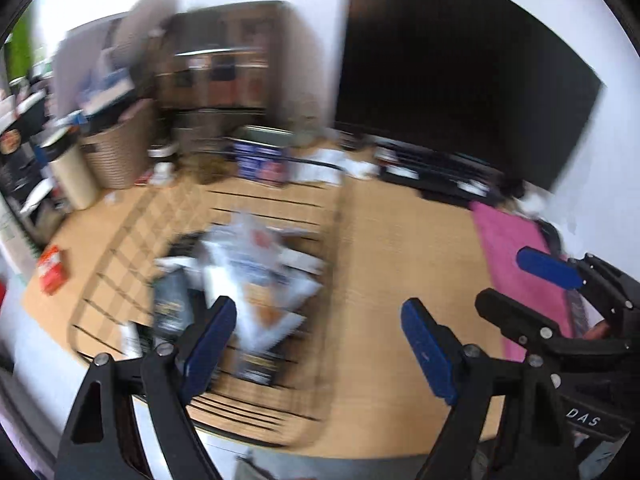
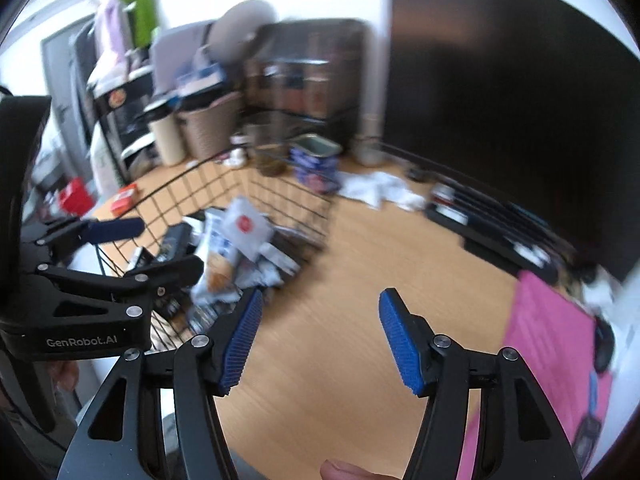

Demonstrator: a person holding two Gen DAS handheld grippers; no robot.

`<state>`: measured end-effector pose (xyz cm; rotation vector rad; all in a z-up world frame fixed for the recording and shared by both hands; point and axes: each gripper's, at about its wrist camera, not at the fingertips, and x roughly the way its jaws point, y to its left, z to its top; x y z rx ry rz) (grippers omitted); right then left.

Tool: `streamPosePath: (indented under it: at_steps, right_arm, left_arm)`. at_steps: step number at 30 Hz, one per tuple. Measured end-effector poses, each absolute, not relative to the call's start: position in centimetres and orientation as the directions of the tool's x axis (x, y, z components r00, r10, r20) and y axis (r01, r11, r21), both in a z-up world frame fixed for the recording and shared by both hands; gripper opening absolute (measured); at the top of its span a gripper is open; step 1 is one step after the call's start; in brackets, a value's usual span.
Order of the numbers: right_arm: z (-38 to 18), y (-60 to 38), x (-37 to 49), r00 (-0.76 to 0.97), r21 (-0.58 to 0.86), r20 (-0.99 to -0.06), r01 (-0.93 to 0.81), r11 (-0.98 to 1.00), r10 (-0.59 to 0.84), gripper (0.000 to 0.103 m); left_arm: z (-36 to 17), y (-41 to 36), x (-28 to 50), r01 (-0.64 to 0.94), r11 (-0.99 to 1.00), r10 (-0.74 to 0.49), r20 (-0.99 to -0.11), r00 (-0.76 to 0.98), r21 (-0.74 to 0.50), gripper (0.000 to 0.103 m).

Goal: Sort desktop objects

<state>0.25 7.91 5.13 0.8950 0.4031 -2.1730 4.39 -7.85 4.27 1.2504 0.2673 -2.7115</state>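
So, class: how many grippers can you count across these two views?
2: the left gripper above the wire basket, the right gripper over bare desk. Both open, empty.

Motion blur smears the packets (image 1: 256, 280) in my wire basket (image 2: 280, 196); I can't read their labels. At three o'clock, the pink cloth (image 2: 560, 352) runs off frame.

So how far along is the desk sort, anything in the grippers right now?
Done: packets and boxes already lie heaped in the wire basket. In hand: nothing; the left gripper and right gripper are both open and empty. Left: the red box, blue tin and white papers are on the desk.
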Motion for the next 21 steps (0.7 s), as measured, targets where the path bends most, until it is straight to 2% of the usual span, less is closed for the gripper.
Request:
streamPosePath:
  at_steps: [8,13,21]
  right_arm:
    - [3.7,17.7,2.0,-0.538,0.02,-0.716,0.621,-0.784,-0.444,0.065]
    - [4.2,18.8,2.2,-0.578,0.0,-0.687,0.608,-0.794,-0.441,0.065]
    - [3.3,18.0,0.7,-0.559,0.016,-0.705,0.604,-0.797,-0.437,0.065]
  left_arm:
    - [3.3,-1.3,6.5,0.138,-0.99,-0.074,-0.752,-0.655,-0.023,0.086]
    - [3.6,-0.3,6.9,0.127,-0.992,-0.071,-0.742,-0.667,-0.018,0.086]
    - [1.7,-1.1,5.4,0.125,-0.992,-0.062,-0.775,-0.629,-0.022,0.088]
